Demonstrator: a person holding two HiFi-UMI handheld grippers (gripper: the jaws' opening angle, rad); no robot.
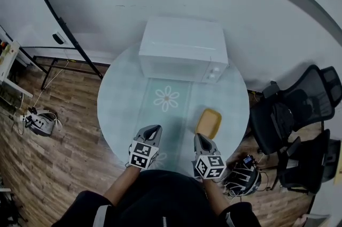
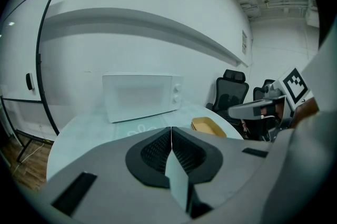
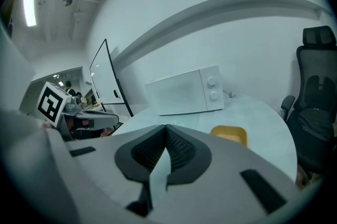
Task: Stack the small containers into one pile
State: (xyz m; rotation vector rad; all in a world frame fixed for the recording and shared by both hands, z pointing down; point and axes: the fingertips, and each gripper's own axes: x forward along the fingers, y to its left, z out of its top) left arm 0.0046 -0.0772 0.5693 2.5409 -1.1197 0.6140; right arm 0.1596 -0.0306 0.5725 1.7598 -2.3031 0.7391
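Note:
A yellow container [image 1: 208, 122] lies on the round glass table [image 1: 120, 92], right of the centre; it also shows as the yellow container [image 2: 208, 125] and the yellow container [image 3: 229, 135] in the two gripper views. My left gripper [image 1: 152, 131] hovers near the table's front edge, jaws pressed together with nothing in them. My right gripper [image 1: 201, 139] is just in front of the yellow container, apart from it, jaws also closed and empty. In its own view the left gripper [image 2: 171, 129] is closed, and so is the right gripper [image 3: 166, 126].
A white microwave [image 1: 183, 49] stands at the back of the table, behind a runner with a flower print [image 1: 166, 98]. Black office chairs [image 1: 299, 114] stand to the right. A black stand [image 1: 59, 20] and cables are on the wooden floor at left.

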